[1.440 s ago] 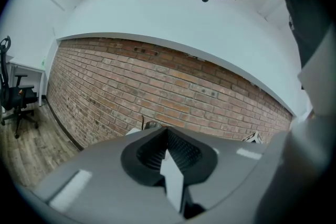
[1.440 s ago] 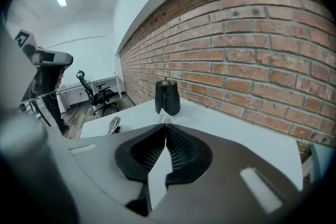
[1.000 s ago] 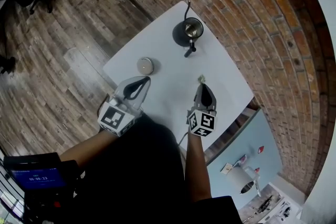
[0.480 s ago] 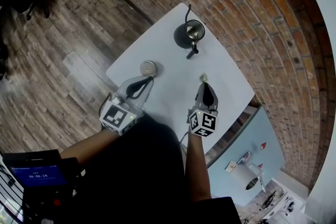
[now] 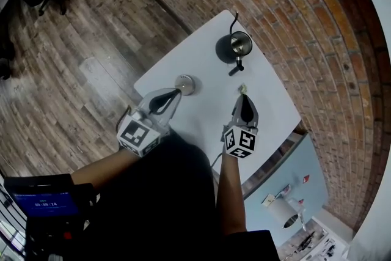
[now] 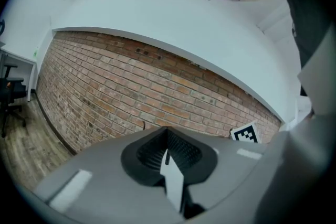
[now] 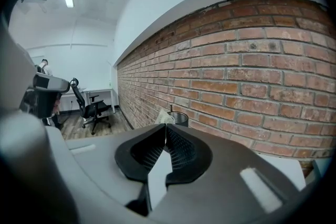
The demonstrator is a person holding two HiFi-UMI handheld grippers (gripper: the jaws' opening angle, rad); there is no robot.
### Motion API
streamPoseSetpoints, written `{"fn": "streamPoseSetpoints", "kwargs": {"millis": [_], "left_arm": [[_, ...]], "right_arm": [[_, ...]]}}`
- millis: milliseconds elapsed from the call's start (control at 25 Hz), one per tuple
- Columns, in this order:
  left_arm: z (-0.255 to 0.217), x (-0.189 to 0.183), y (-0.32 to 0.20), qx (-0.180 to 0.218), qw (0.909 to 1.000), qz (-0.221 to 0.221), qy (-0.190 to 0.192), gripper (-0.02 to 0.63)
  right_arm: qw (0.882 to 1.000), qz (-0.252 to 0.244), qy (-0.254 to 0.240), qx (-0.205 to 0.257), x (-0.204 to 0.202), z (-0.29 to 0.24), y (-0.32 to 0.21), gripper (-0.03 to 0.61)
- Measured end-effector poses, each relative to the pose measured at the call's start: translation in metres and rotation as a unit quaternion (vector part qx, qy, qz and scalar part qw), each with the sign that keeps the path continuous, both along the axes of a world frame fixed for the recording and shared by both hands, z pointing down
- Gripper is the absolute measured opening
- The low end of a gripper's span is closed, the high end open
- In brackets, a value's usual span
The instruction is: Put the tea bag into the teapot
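Both jaws of the right hand-held gripper clamp the small pale tea bag, short of the dark metal teapot, open-topped on the white table to receive it; the left hand-held gripper, closed and empty, sits beside the round silver lid.

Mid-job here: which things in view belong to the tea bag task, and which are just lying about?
Job:
tea bag, held in the right gripper
teapot

Lying about:
round lid
office chair
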State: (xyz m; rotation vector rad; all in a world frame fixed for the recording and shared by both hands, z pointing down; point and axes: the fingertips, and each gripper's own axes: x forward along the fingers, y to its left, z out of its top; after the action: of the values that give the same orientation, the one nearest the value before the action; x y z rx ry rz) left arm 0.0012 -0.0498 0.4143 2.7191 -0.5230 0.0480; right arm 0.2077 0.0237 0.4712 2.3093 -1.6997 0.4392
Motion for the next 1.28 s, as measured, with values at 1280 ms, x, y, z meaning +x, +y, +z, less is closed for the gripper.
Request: {"fn": "streamPoseSetpoints", "kwargs": {"millis": [1280], "left_arm": [[-0.001, -0.011, -0.043, 0.022, 0.9997, -0.004, -0.004, 0.000]], "right_arm": [[1.000, 0.012, 0.014, -0.003, 0.024, -0.004, -0.071, 0.008]]}}
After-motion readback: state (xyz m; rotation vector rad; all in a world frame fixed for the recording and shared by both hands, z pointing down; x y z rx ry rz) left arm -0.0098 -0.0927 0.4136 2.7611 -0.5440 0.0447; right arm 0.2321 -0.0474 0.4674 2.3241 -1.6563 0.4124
